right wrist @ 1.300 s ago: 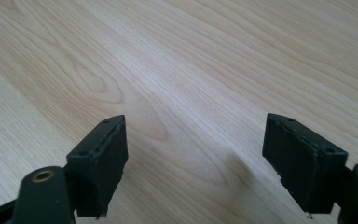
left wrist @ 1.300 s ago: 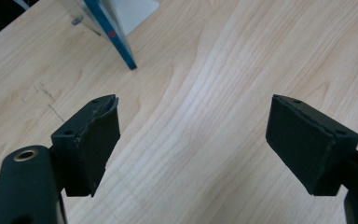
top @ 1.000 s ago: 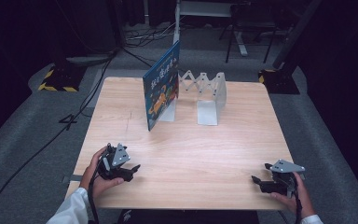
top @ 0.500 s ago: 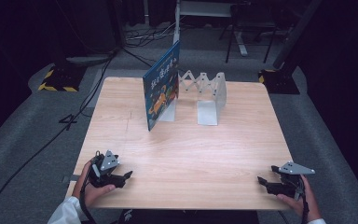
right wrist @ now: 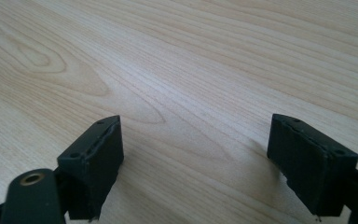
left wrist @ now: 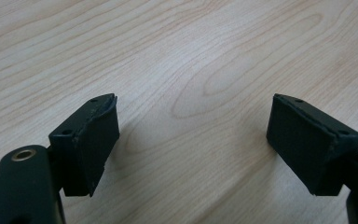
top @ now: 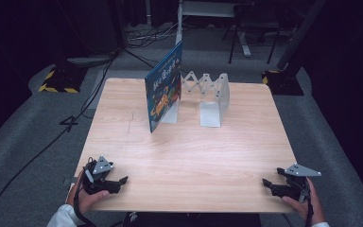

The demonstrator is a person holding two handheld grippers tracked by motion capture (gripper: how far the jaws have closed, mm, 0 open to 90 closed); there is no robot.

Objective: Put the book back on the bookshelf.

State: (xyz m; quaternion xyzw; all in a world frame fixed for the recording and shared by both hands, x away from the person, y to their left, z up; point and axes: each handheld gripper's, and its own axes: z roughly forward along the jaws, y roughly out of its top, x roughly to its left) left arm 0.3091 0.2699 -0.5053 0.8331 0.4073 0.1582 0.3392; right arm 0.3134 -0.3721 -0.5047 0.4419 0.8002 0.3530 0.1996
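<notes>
Since a second ago the left gripper [top: 118,181] has slid back toward the person, from a spot over the table [top: 189,161] to its near left corner, while the right gripper [top: 268,184] has shifted only slightly at the near right corner. Its jaws have just been opening, and nothing lies between them. Both grippers rest low at the table's near edge, each in a hand, pointing inward toward one another. In the left gripper view the left gripper's two black pads [left wrist: 95,140] stand wide apart over bare wood, holding nothing; the right gripper view shows the same, with its pads [right wrist: 100,158] spread wide above the grain.

Far from both, a blue picture book [top: 163,92] stands upright on its lower edge at the back of the table, left of centre. Its long axis runs from the near side away toward the far side, angled slightly right, and its cover faces left and toward the person. It leans against the left plate of a white folding book stand [top: 212,101], whose other plate stands just to the right.
</notes>
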